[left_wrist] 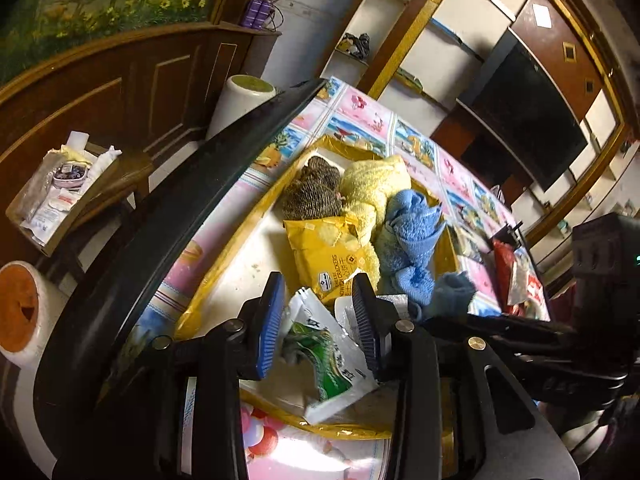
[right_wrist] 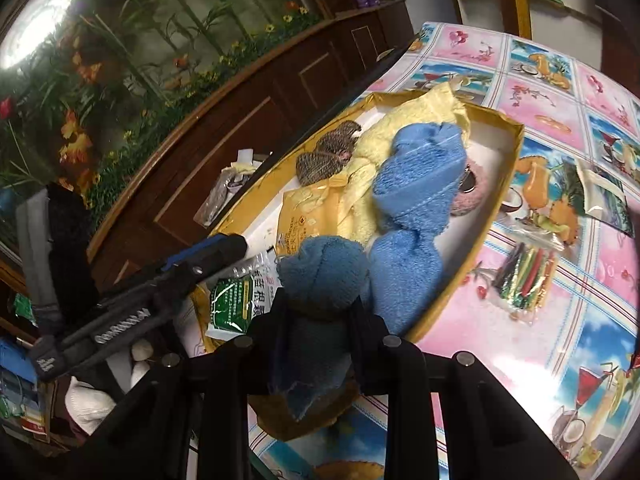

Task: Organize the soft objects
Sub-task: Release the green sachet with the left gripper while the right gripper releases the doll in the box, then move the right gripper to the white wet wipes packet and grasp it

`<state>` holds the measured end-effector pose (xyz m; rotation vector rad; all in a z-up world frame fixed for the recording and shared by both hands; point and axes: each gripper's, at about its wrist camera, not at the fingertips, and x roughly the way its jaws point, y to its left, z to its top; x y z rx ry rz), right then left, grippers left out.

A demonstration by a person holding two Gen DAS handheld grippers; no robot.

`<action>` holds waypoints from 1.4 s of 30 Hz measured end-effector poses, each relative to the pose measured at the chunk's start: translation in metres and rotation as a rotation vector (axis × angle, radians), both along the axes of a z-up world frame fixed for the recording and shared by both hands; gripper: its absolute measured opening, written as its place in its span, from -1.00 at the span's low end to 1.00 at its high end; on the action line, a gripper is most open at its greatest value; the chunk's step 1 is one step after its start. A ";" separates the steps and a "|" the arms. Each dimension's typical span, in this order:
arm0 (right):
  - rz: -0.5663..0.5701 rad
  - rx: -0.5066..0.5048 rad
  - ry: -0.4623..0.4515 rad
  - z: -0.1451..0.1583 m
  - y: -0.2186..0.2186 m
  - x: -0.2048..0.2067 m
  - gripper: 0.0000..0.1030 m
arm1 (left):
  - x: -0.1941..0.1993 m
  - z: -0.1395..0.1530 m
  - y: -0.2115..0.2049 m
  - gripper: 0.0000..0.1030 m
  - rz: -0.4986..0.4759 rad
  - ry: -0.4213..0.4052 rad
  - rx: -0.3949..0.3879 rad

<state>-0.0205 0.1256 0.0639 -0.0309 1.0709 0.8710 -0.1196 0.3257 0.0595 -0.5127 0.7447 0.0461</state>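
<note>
While most soft items already lie inside the yellow-rimmed tray (left_wrist: 224,280), seen from the left wrist: brown knit bundle (left_wrist: 314,192), yellow towel (left_wrist: 372,184), light blue towel (left_wrist: 412,232) and yellow cracker packet (left_wrist: 328,256) grouped at the far end. Left gripper (left_wrist: 320,320) parted, blue pads either side of a green-and-white sachet (left_wrist: 324,360) but not pressing on it; sachet resting on the tray floor, apparently released. At right, a dark blue cloth (left_wrist: 456,292) at the tip of the other gripper; red packets (left_wrist: 516,276) outside the tray on the patterned tablecloth (left_wrist: 360,120). Seen from the right wrist: right gripper (right_wrist: 320,312) clenched on the dark blue cloth (right_wrist: 320,268), bunched between the jaws with its loose end hanging down, hovering over the near tray rim (right_wrist: 460,292), just beside the light blue towel (right_wrist: 420,184). Pinkish fuzzy object (right_wrist: 472,196) behind that towel, inside the tray. Left gripper (right_wrist: 224,248) above the sachet (right_wrist: 236,300). Outside the tray: bag of coloured strips (right_wrist: 524,276) and a clear pouch (right_wrist: 604,196). Judged well advanced; cloth still to be set down, table items possibly left.
</note>
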 end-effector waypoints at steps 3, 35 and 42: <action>-0.007 -0.044 -0.032 -0.001 0.006 -0.002 -0.48 | -0.007 0.005 0.001 -0.26 0.012 -0.018 -0.004; -0.149 0.029 -0.041 0.006 -0.045 0.001 -0.13 | -0.023 0.027 -0.070 -0.10 0.050 0.003 0.360; -0.197 0.060 -0.012 0.002 -0.076 0.001 -0.12 | -0.028 0.033 -0.092 -0.10 0.032 0.005 0.426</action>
